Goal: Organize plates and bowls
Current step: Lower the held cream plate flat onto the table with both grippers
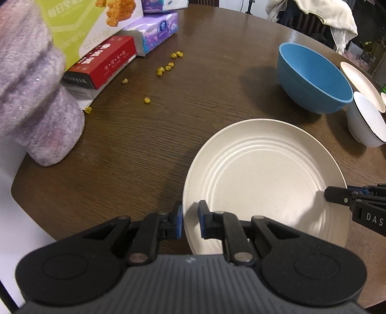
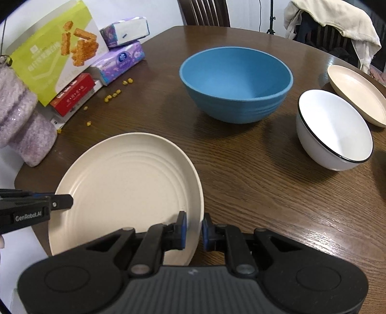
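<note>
I hold a cream ridged plate (image 1: pixel 265 178) (image 2: pixel 125 178) by its rim from both sides, low over the near edge of the brown table (image 1: pixel 144 145). My left gripper (image 1: pixel 190 219) is shut on the plate's left rim; in the right wrist view it shows at the left (image 2: pixel 64 201). My right gripper (image 2: pixel 194 229) is shut on the right rim, and its tip shows at the right of the left wrist view (image 1: pixel 336 195). Beyond the plate stands a blue bowl (image 1: pixel 313 79) (image 2: pixel 236 79). A white bowl with a black rim (image 2: pixel 335 130) and a second cream plate (image 2: pixel 357 94) are to its right.
A fuzzy purple object (image 1: pixel 36 96) stands at the table's left edge. Behind it are a red box (image 1: pixel 103 62), a green snack box (image 2: pixel 55 50) and purple tissue packs (image 2: pixel 120 60). Yellow crumbs (image 1: pixel 166 67) lie scattered nearby. A chair draped with cloth (image 2: pixel 337 21) stands beyond the table.
</note>
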Tool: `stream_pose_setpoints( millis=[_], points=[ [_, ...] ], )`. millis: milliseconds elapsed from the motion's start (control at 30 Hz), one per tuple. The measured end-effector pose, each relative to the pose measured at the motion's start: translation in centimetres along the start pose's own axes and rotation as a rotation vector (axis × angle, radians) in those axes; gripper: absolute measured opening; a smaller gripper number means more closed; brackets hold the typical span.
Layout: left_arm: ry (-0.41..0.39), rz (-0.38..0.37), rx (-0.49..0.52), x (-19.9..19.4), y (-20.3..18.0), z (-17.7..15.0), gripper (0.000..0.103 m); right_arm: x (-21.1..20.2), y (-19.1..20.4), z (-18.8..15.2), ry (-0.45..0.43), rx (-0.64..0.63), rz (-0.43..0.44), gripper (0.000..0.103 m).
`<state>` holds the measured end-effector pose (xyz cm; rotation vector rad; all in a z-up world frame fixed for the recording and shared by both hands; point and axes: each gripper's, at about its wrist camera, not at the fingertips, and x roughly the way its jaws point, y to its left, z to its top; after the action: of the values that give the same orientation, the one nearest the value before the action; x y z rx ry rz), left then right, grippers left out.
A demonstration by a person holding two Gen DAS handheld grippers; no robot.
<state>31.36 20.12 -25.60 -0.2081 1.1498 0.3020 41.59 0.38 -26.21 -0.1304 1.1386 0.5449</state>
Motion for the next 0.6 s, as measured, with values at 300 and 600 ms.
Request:
stream_pose_setpoints(
  millis=[300, 600],
  points=[
    [0.023, -0.007, 0.016, 0.7, -0.45, -0.22, 0.014, 0.34, -0.64, -0.46, 0.018, 0.004, -0.006, 0.013],
    [0.028, -0.006, 0.022, 0.9, -0.53, 0.0, 0.014, 0.56, -0.96, -0.54, 0.023, 0.014, -0.002, 0.013]
  ],
)
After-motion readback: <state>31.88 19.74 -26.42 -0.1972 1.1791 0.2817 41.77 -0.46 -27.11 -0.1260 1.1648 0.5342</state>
